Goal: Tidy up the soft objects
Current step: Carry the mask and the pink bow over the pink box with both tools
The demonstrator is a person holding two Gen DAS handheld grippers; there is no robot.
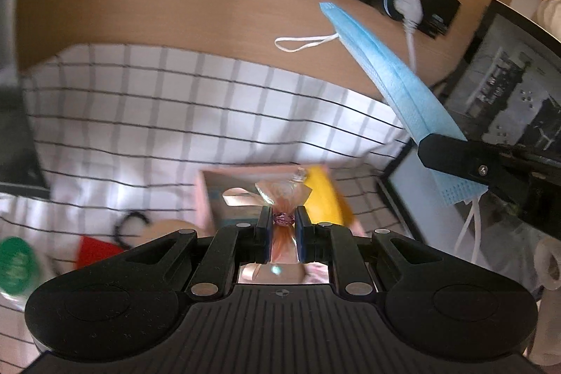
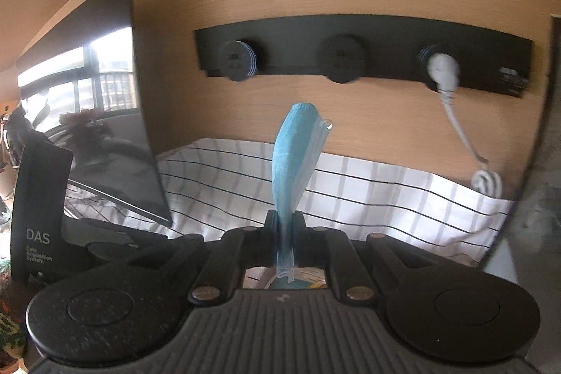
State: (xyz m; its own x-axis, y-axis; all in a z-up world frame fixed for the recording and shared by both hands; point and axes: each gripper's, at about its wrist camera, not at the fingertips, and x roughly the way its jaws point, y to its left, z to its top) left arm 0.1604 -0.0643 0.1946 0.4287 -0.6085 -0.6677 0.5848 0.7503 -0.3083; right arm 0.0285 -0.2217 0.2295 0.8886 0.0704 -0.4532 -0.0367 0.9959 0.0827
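In the left wrist view my left gripper (image 1: 283, 217) is shut on a small peach see-through pouch (image 1: 280, 192), pinched at its pink tie. Under it lies an open pink box (image 1: 205, 195) with a yellow item (image 1: 324, 198) leaning at its right side. My right gripper (image 1: 455, 160) reaches in from the right, shut on a folded blue face mask (image 1: 385, 69) that sticks up and left, one white ear loop (image 1: 305, 42) dangling. In the right wrist view the mask (image 2: 294, 156) stands upright between the shut fingers of the right gripper (image 2: 284, 228).
A white checked cloth (image 1: 157, 114) covers the table up to a wooden wall with a black socket strip (image 2: 350, 55) and a white plug (image 2: 443, 69). A dark screen (image 2: 105, 93) and a black DAS box (image 2: 35, 216) stand left. A black hair tie (image 1: 131, 221) lies on the cloth.
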